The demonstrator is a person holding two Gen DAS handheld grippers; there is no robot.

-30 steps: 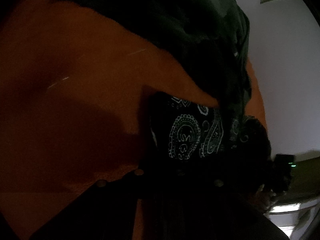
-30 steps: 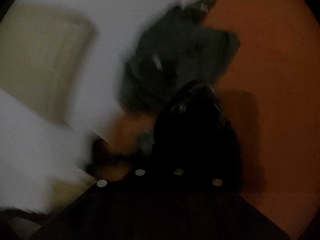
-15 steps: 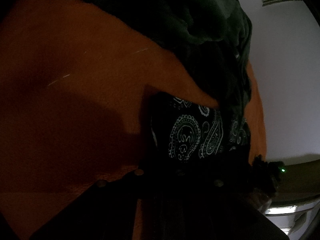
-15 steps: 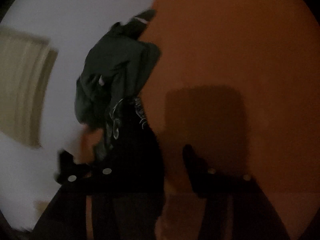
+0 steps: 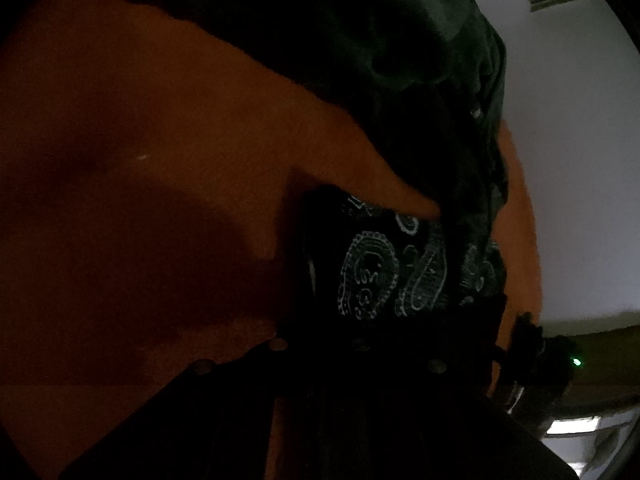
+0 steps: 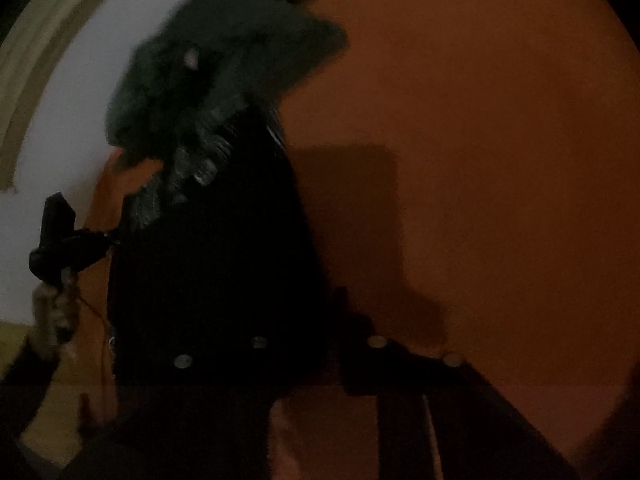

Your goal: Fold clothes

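Left wrist view: the left gripper [image 5: 400,312] is clenched on the paisley cloth [image 5: 384,268], which lies on the orange surface [image 5: 160,140] under a dark garment [image 5: 360,60]. Right wrist view, blurred: the right gripper [image 6: 320,312] has just been closing, its fingers apart, the cloth [image 6: 208,240] across the left one; whether it grips I cannot tell

Both grippers look matte black, each with small round silver screws along the base of its jaws.

We've got a black cloth with a white paisley print [image 5: 384,272] against the plain orange surface [image 5: 160,140], with a dark green crumpled garment [image 5: 360,40] above that cloth.
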